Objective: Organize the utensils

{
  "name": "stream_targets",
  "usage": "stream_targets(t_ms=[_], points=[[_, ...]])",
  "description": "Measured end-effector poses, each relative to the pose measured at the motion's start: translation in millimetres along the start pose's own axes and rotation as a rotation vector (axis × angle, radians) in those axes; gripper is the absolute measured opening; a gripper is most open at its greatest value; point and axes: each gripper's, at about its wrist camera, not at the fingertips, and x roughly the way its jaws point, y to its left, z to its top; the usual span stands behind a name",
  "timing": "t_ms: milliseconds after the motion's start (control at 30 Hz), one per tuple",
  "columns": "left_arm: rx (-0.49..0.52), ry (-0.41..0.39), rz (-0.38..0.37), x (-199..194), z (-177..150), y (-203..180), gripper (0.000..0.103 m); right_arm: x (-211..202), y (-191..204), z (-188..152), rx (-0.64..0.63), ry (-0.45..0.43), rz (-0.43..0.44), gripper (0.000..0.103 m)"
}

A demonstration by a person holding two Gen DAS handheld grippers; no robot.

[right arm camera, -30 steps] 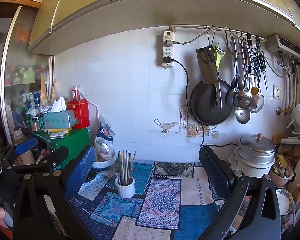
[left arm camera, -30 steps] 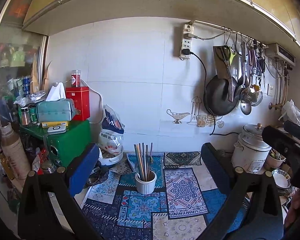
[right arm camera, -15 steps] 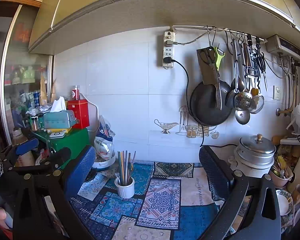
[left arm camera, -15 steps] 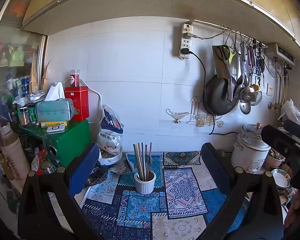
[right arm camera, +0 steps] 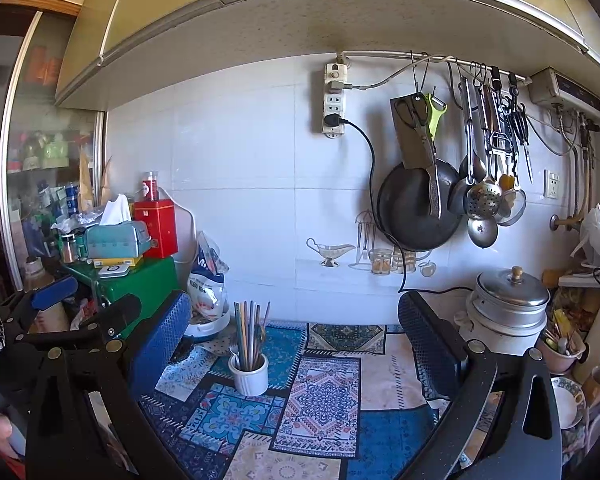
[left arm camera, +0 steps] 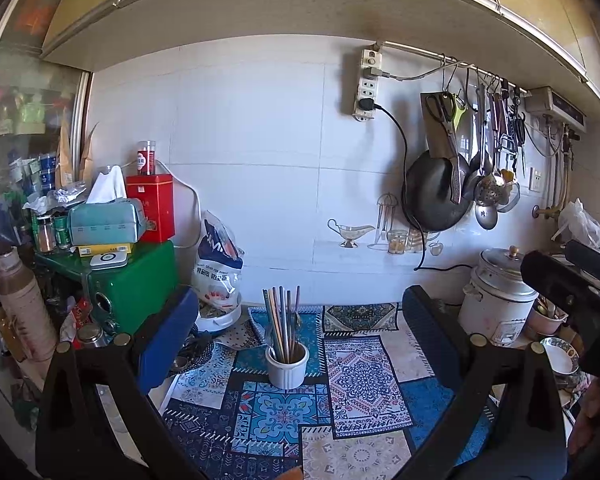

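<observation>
A white ribbed cup (left arm camera: 287,365) (right arm camera: 248,375) stands on the patterned blue mat (left arm camera: 352,396) (right arm camera: 320,404), holding several chopsticks (left arm camera: 282,322) (right arm camera: 250,332) upright. My left gripper (left arm camera: 298,344) is open, its blue pads wide apart, with the cup well ahead between them. Open too is my right gripper (right arm camera: 294,340), with nothing between its fingers; the cup sits ahead and left of its centre. Each gripper shows at the edge of the other's view. Ladles, a skimmer and scissors hang on the wall rail (right arm camera: 488,184).
A green box (left arm camera: 140,280) stacked with a tissue box and a red tin crowds the left. A white rice cooker (left arm camera: 500,296) (right arm camera: 508,308) and bowls of small items stand at the right. A black pan (right arm camera: 416,208) hangs on the tiled wall, a bag (left arm camera: 218,264) behind the cup.
Both views have shifted only slightly; the left gripper has eased a little back and up from the cup. Both grippers stay open.
</observation>
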Motion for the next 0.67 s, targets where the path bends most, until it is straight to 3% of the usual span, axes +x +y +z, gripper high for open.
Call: stream_targets(t_ms=[667], points=[[-0.012, 0.036, -0.048, 18, 0, 10, 0.102, 17, 2, 0, 0.008, 0.027, -0.005, 0.103]])
